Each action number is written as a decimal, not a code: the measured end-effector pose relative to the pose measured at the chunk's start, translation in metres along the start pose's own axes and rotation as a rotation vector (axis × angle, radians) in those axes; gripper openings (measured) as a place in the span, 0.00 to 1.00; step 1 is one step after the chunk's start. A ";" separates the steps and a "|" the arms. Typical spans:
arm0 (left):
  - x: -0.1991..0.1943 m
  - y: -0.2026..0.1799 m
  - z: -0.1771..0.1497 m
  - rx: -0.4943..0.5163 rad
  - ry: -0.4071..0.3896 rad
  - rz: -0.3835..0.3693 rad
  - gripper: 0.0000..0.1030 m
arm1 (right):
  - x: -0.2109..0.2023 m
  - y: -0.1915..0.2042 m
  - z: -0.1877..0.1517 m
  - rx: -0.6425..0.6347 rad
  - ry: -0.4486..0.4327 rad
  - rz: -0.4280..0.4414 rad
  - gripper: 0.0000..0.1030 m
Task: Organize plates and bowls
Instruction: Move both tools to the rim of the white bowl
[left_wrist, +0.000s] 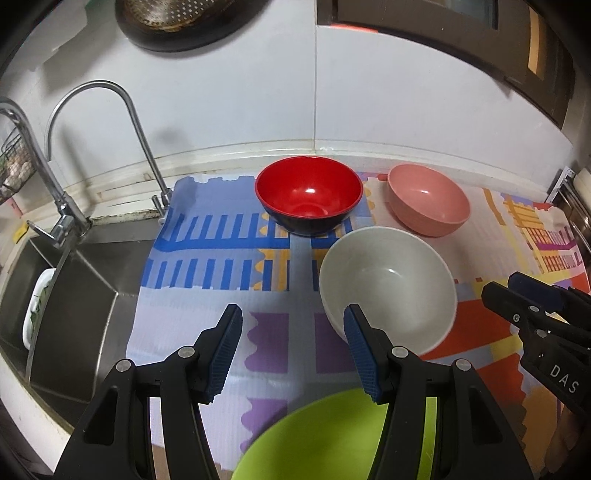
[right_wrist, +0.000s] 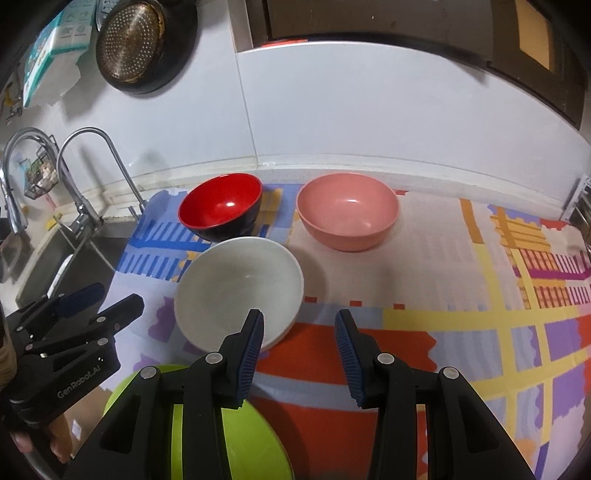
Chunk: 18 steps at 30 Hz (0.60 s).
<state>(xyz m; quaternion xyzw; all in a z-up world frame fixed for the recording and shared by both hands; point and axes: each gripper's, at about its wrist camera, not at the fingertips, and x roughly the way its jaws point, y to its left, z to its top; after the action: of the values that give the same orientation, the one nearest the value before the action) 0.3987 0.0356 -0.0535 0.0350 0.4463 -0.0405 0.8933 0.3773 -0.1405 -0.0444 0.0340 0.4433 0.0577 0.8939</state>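
Glossy white bowl (left_wrist: 388, 284), empty and upright, sits just beyond the spread, empty left gripper (left_wrist: 291, 354) and right gripper (right_wrist: 300, 356).

The counter (right_wrist: 424, 181) runs along a white wall, with a sink (left_wrist: 92, 291) set into its left end, and most of its top is covered by a mat (right_wrist: 461, 332) patterned in blue, purple, orange and yellow blocks. On the mat stand four bowls: a red bowl (right_wrist: 221, 206) with a dark outside at the back left, a pink bowl (right_wrist: 347, 210) beside it at the back right, and a white bowl (right_wrist: 236, 291) just in front of the red one. A green bowl (right_wrist: 236, 435) sits nearest, at the mat's front edge.
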 end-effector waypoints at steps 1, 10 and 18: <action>0.004 0.000 0.002 0.003 0.006 0.000 0.55 | 0.003 0.000 0.001 0.001 0.006 0.002 0.40; 0.039 -0.004 0.014 0.017 0.061 -0.022 0.55 | 0.037 -0.005 0.010 0.027 0.064 0.023 0.40; 0.063 -0.010 0.019 0.029 0.109 -0.045 0.51 | 0.056 -0.007 0.012 0.035 0.106 0.028 0.31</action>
<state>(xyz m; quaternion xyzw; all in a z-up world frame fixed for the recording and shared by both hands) 0.4502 0.0211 -0.0931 0.0402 0.4942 -0.0649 0.8660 0.4214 -0.1399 -0.0819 0.0526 0.4903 0.0640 0.8676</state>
